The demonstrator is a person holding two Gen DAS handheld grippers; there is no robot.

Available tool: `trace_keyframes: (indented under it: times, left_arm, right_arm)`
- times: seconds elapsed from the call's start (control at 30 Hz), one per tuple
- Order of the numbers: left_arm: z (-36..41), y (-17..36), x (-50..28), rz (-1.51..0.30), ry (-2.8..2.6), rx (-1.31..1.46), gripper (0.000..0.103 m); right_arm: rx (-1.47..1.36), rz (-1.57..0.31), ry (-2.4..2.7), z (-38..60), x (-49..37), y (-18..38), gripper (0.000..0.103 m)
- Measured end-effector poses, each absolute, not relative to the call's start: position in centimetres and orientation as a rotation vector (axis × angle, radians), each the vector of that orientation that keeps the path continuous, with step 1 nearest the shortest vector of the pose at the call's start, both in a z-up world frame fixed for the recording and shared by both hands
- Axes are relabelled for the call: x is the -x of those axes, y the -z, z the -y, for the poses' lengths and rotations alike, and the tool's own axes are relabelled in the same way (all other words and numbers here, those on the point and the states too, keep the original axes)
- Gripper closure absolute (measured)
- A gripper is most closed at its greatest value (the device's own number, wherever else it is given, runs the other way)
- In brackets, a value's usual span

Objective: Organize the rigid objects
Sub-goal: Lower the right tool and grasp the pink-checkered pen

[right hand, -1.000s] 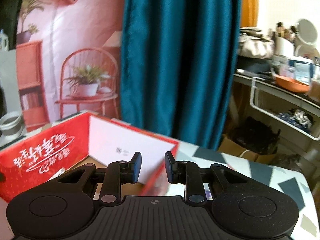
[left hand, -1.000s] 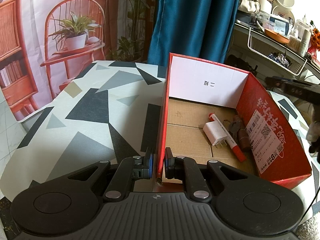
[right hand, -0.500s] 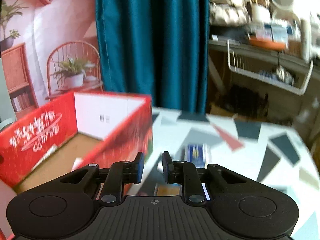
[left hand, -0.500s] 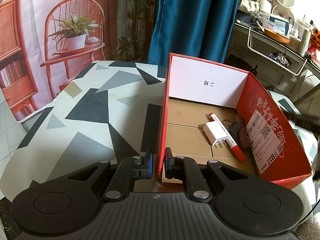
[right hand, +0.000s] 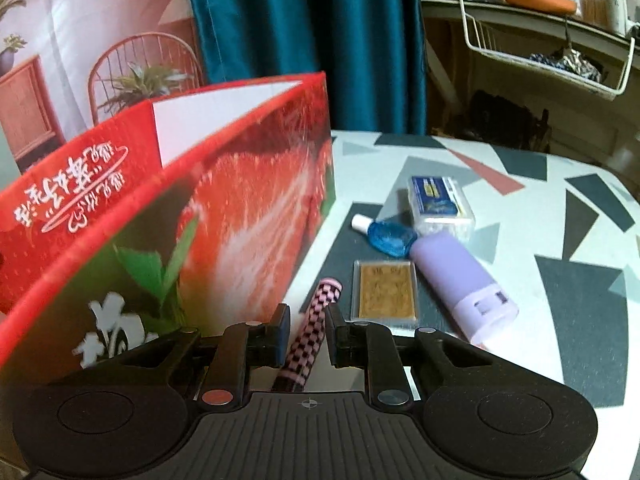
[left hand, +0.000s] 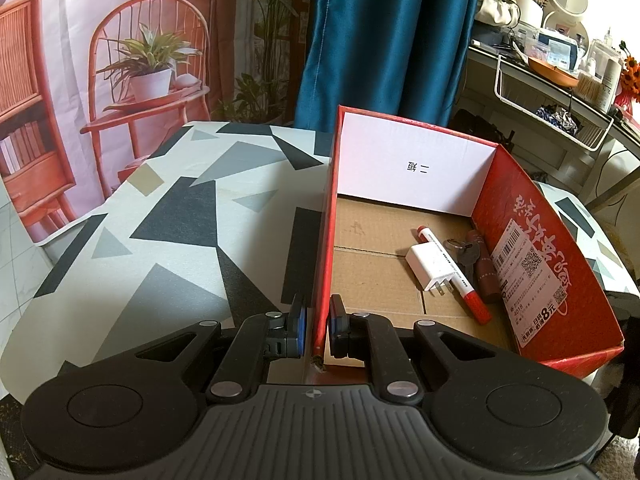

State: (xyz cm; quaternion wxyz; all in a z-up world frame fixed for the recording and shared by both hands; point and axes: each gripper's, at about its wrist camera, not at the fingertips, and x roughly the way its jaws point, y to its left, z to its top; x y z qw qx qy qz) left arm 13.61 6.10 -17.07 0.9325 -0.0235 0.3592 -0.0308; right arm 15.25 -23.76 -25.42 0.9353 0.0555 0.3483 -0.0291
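Behind the desk point(right hand: 520, 208) hang a teal curtain point(left hand: 384, 40) and a printed backdrop of a red chair with a potted plant, and cluttered shelves stand off to the right. On the patterned desk sits a red cardboard box point(left hand: 532, 236), open at the top. Inside it lie a white charger point(left hand: 430, 266), a red-capped marker point(left hand: 452, 270), some keys point(left hand: 466, 254) and a dark red tube point(left hand: 484, 270), all close together against the right wall.

The left hand-held gripper point(left hand: 316, 316) is clenched on the box's left wall near the front corner, pads on either side of the cardboard, steadying it.

Outside the box, on the desk to its right, wait a pink checkered pen point(right hand: 310, 340), a framed gold card point(right hand: 385, 290), a lilac tube point(right hand: 460, 280), a blue bottle point(right hand: 388, 236) and a clear plastic case point(right hand: 440, 204). The right hand-held gripper point(right hand: 306, 326) is low over the pen, which lies between its narrowly parted fingers; the pads do not appear to press on it yet.

The step in hand seems to be picking up the pen, the nearest loose item. Next, the fingers need to close squarely across the slim barrel, then lift it clear of the card beside it and carry it over the box's high right wall.
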Motion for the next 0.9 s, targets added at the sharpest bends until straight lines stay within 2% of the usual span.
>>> trace_keyframes:
  times: [0.37,0.4,0.9]
  left_arm:
    - [-6.1,17.1,-13.6,-0.734,0.062,0.049,0.090]
    - [-6.0,17.1,-13.7,-0.734,0.062,0.050,0.090]
    - [-6.1,17.1,-13.7,-0.739,0.064,0.061,0.090]
  right_arm:
    - [-0.033,-0.757,0.041,23.4,-14.7,26.3,0.084]
    - [-0.024,-0.764,0.044,23.4,-14.7,26.5,0.087]
    - [0.020,-0.717,0.095,24.2,-14.3,27.0,0.088]
